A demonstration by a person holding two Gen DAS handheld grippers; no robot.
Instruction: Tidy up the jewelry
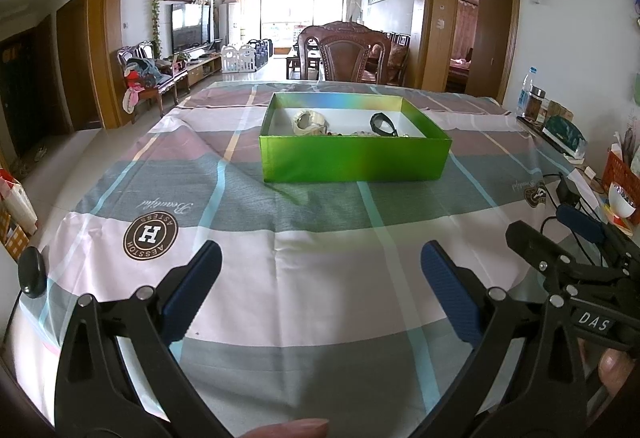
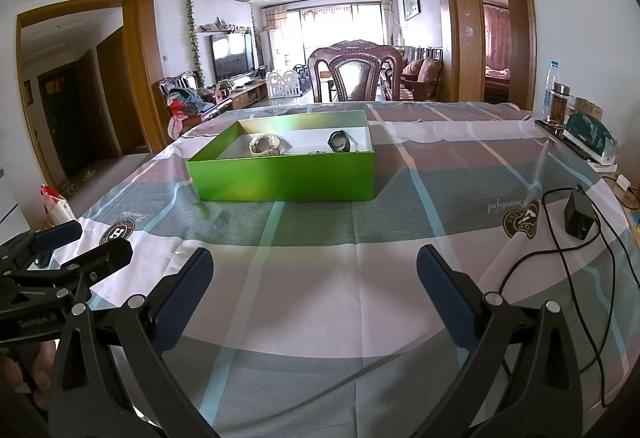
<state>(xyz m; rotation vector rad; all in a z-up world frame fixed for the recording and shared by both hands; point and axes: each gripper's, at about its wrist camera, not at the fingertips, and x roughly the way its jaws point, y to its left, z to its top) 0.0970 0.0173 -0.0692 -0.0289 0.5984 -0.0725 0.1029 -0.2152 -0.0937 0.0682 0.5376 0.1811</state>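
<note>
Daylight floods from the far balcony windows [image 1: 296,10], blown out white; I see glare on the green box [image 1: 354,158], sharp focus, bent, dark fisheye corners.

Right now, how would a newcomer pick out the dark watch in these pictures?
Find the green box on the checked tablecloth, ahead of both open grippers. Inside, near its right end against the white lining, lies the black watch. Its neighbour to the left, the cream watch, is pale and bulkier.
</note>
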